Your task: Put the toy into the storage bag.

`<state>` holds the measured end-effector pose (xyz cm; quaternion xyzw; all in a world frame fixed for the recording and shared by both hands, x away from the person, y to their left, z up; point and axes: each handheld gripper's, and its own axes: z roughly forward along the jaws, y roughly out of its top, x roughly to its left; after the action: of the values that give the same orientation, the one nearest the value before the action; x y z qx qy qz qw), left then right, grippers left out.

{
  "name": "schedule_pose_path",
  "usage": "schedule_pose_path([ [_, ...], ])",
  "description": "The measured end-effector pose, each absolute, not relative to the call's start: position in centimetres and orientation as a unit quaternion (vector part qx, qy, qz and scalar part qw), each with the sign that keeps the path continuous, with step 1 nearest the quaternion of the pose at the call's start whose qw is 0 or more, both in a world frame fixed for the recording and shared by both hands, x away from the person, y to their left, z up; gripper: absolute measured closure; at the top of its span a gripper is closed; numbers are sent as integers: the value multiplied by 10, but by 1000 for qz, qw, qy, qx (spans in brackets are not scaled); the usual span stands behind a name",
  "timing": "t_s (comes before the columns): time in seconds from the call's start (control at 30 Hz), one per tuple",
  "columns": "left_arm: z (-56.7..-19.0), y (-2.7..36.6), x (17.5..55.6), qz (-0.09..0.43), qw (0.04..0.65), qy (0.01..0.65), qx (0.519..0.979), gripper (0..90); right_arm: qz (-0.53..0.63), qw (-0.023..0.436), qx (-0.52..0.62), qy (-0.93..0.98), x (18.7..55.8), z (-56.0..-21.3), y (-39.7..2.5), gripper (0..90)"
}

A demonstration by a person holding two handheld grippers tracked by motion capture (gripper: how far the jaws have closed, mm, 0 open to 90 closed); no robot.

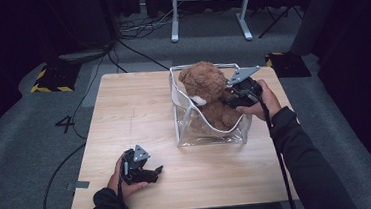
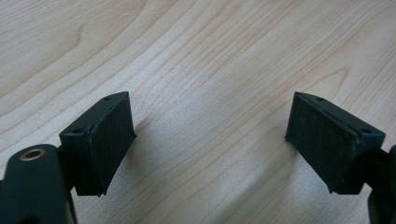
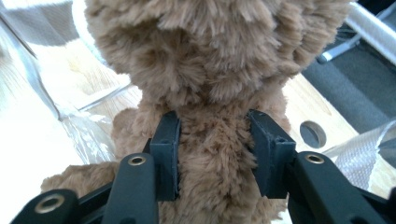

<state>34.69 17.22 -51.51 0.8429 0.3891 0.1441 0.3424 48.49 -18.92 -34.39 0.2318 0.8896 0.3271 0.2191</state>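
Note:
A brown teddy bear [image 1: 206, 90] sits partly inside a clear plastic bag with a metal frame [image 1: 191, 134] on the wooden table. My right gripper [image 1: 232, 97] reaches in from the right, and its jaws press on the bear's neck [image 3: 212, 140], the fur squeezed between them. The bear's head [image 3: 210, 42] rises above the jaws. My left gripper [image 1: 151, 173] rests low over the table's front left, held in a hand. Its two black pads [image 2: 105, 140] stand wide apart over bare wood with nothing between them.
The wooden table [image 1: 128, 109] has a round hole [image 3: 312, 134] near the bag. Grey carpet surrounds it, with cables [image 1: 134, 48], a white table base [image 1: 206, 12] behind, and yellow-black striped plates [image 1: 51, 80] at the far corners.

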Motion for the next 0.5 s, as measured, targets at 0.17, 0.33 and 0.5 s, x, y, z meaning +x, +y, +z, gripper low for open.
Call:
schedule_pose_path([
  [0.17, -515, 172, 347, 144, 342, 389, 843, 154, 310, 204, 237, 898, 487, -346, -190, 609],
  [0.33, -515, 172, 347, 145, 343, 390, 843, 154, 295, 203, 240, 902, 488, -347, -190, 607],
  [0.5, -515, 172, 347, 145, 343, 389, 843, 154, 288, 202, 234, 906, 488, -347, -190, 609],
])
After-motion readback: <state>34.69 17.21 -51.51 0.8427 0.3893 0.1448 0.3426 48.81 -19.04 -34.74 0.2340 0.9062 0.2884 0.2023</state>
